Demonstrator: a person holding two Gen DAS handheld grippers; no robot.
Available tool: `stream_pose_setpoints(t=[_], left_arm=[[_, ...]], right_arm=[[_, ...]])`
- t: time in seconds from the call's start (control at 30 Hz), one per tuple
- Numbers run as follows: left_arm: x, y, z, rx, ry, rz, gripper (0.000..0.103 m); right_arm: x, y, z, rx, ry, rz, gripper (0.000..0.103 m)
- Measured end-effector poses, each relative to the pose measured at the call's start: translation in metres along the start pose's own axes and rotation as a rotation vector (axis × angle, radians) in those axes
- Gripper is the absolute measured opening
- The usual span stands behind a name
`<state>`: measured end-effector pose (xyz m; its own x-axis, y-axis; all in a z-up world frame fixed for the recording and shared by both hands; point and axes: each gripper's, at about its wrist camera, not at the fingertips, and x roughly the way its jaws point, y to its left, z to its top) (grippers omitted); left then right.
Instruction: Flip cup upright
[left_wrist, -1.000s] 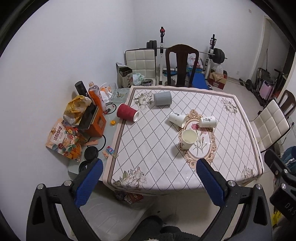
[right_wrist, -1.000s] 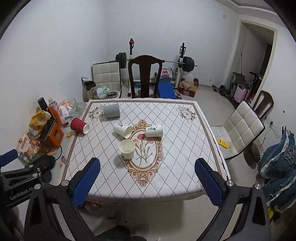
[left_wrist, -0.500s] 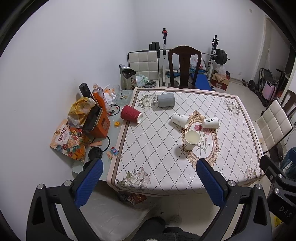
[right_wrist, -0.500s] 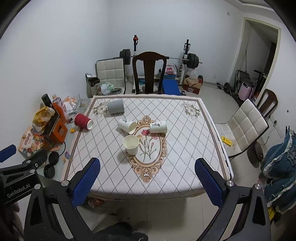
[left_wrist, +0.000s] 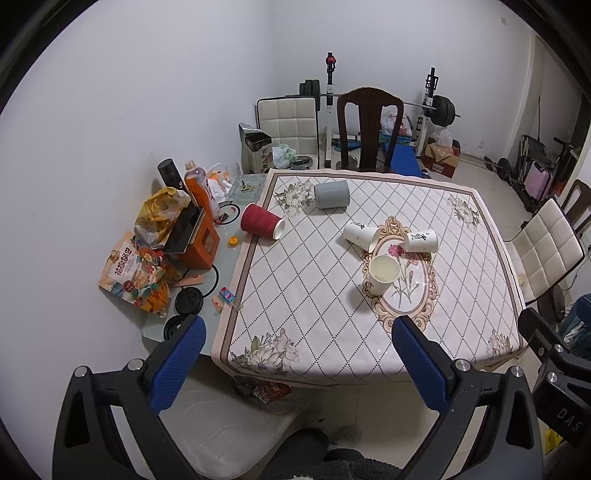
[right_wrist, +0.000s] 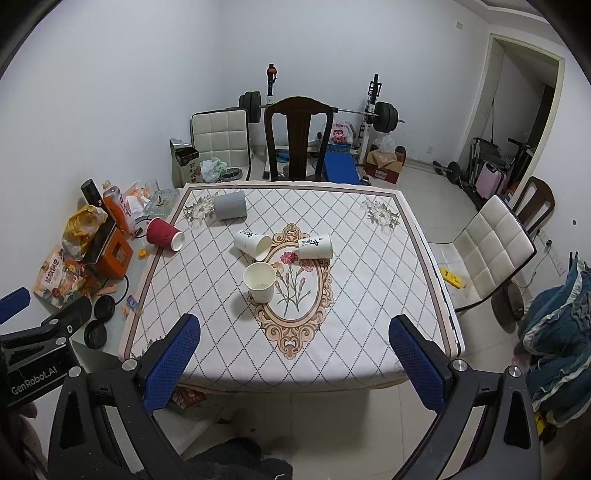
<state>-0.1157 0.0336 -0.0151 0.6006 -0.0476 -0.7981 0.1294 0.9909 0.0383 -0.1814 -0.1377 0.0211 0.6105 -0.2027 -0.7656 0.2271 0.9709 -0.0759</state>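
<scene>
I hold my left gripper (left_wrist: 295, 354) and my right gripper (right_wrist: 293, 350) high, before the near edge of the square table with the diamond-pattern cloth (right_wrist: 369, 295). Both have their blue-padded fingers spread wide and carry nothing, I think so that I can see all the cups before choosing one.

Far ahead of my right gripper, one cream paper cup (right_wrist: 259, 281) stands upright with its mouth up. Behind it, two white paper cups with black writing lie on their sides: one (right_wrist: 252, 243) a little to the left, one (right_wrist: 315, 246) a little to the right. Further left, a red ribbed paper cup (left_wrist: 261, 222) lies at the table edge, and a grey cylindrical cup (left_wrist: 331, 194) lies beyond it. These four, in my judgement, are not yet flipped.
</scene>
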Motion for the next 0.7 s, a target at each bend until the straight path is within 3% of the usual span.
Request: stream_pose_setpoints(t=[0.7], left_arm=[[-0.0017, -0.0070, -0.0056, -0.004, 0.001, 0.008, 0.103]], right_arm=[[0.0021, -0.0010, -0.0025, 0.001, 0.004, 0.003, 0.103]])
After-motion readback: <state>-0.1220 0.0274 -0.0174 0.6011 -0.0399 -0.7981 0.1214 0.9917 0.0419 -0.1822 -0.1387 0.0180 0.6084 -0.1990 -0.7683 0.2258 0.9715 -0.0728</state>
